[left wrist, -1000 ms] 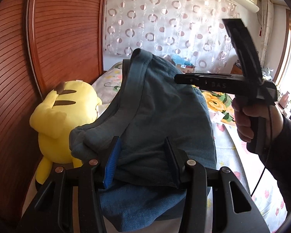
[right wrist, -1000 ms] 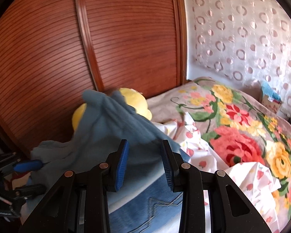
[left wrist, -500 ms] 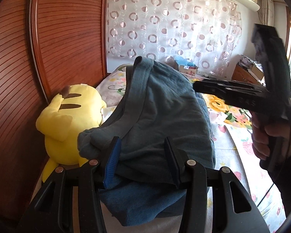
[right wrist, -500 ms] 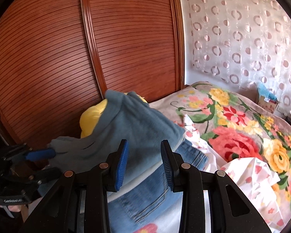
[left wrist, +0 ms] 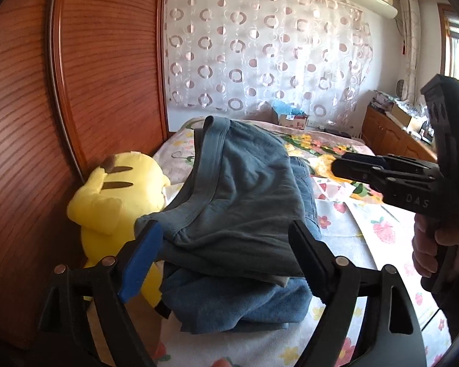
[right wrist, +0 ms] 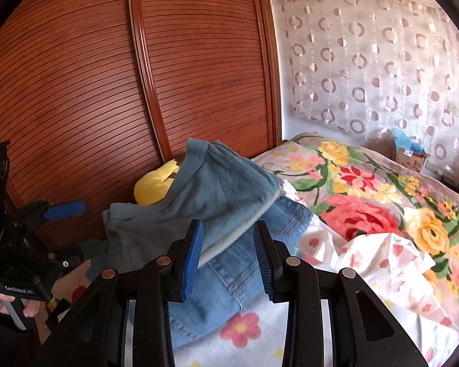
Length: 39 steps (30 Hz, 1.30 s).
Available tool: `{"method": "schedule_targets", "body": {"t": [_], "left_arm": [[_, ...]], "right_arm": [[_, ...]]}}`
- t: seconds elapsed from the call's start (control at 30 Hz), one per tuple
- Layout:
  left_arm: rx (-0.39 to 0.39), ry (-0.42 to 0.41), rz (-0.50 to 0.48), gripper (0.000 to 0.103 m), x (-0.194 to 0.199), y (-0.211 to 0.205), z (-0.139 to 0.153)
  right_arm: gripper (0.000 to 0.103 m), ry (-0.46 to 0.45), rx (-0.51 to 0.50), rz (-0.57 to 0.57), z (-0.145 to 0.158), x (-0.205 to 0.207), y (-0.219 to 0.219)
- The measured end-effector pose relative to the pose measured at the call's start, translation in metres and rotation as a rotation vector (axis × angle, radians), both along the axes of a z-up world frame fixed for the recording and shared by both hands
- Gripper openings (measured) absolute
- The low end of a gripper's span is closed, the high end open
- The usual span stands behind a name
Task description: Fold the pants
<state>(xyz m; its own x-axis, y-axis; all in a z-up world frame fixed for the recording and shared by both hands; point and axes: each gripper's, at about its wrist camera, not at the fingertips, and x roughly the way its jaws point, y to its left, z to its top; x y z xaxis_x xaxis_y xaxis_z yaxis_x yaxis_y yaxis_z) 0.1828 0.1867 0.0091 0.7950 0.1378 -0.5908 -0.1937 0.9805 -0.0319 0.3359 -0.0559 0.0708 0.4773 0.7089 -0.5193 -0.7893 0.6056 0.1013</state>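
- Grey-blue pants, folded, lie on top of a stack on the bed, over denim jeans; a yellow plush toy sits just beside the stack against the wooden wardrobe doors.
- Left gripper: fingers have just been opening and now stand wide, released; the near edge of the pants lies between them, not pressed by either pad.
- Right gripper: fingers part-open and empty, clear of the cloth, which lies beyond the tips.
- Risk: the top fold looks loose and humped, waistband end raised. With nothing pinning it, it may spring open or slide off towards the plush toy.
- Risk: left fingers straddle the edge. Pulling back low could catch the hem and drag the fold apart, or shift the jeans under it.
- Risk: the stack sits near the bed's side by the wardrobe; any nudge from either gripper could tip it into that gap.
- Risk: soft, rumpled bedding gives uneven support, so the pile may lean.
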Motion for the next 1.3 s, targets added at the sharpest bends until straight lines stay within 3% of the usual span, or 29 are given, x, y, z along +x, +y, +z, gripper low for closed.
{"method": "schedule_targets", "body": {"t": [0.27, 0.63, 0.73, 0.9, 1.3], "left_arm": [[0.031, -0.013, -0.019, 0.085, -0.017, -0.017, 0.004], [0.007, -0.021, -0.058, 0.085, -0.033, -0.044, -0.003], [0.024, -0.024, -0.076, 0.085, -0.037, -0.056, -0.003], [0.023, -0.032, -0.11, 0.085, -0.043, -0.076, -0.003], [0.038, -0.053, -0.234, 0.085, -0.066, -0.142, -0.006]], "right_arm": [[0.038, -0.003, 0.003, -0.031, 0.001, -0.028, -0.017], [0.04, -0.005, -0.017, -0.123, -0.002, -0.071, -0.049], [0.055, -0.008, -0.011, -0.151, -0.001, -0.084, -0.059], [0.063, -0.008, -0.007, -0.219, 0.0, -0.105, -0.078], [0.066, -0.057, 0.0, -0.409, 0.004, -0.177, -0.118]]}}
